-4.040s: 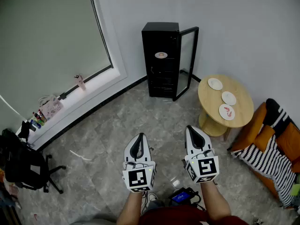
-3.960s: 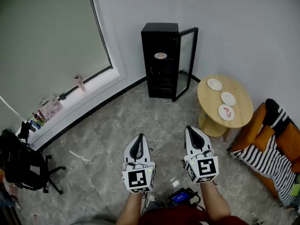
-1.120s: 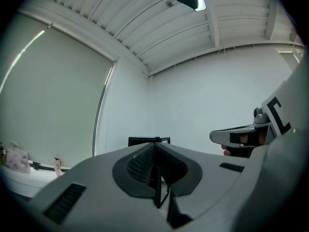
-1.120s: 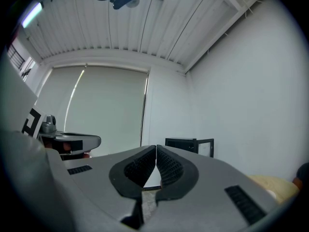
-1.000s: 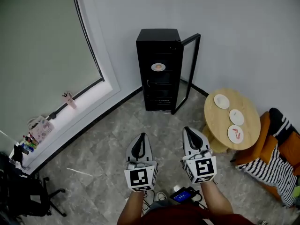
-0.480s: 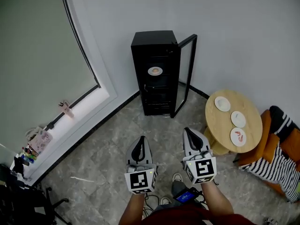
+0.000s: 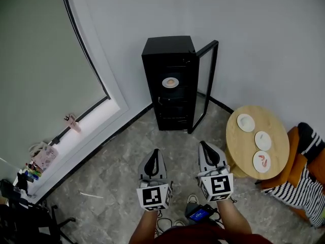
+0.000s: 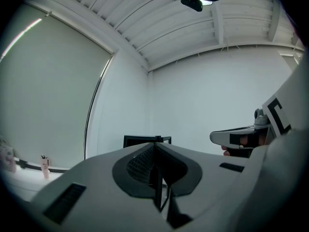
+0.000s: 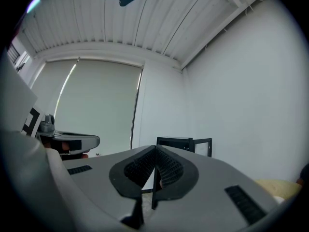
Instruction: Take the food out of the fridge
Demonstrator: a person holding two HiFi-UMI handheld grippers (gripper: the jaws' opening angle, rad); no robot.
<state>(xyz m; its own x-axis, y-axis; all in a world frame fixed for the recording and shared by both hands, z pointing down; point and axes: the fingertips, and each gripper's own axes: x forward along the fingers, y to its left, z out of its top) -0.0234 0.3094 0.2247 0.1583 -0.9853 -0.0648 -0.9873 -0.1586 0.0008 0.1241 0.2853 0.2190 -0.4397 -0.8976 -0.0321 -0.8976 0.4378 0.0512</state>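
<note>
The jaws of the left gripper (image 8: 155, 147) are pressing flat against each other with nothing between them, and the jaws of the right gripper (image 9: 155, 151) are doing the same, closed on nothing. In the head view both grippers are hovering side by side low in the frame, held out in front of the person over the grey stone floor (image 7: 127, 156). Each is pointing toward the fridge (image 7: 167, 60) and is well apart from it.

The black fridge is standing against the white wall, and its glass door (image 7: 206, 85) is hanging wide open on the right. Inside, on an upper shelf, a small white plate (image 7: 165, 82) is sitting with a round brownish piece of food (image 7: 171, 81) on it; what kind of food it is cannot be told. The shelves below it are showing too dark to read.

To the right of the fridge a round wooden table (image 7: 238, 146) is carrying three small plates (image 7: 246, 121) in a row, and the nearest of them is bearing something reddish. A striped black-and-white cloth (image 7: 297, 189) is lying over an orange seat at the right edge, just beside the table. On the left a large window with a drawn blind (image 7: 35, 75) is filling the wall, and a few small items are lying on its sill (image 7: 91, 121).
</note>
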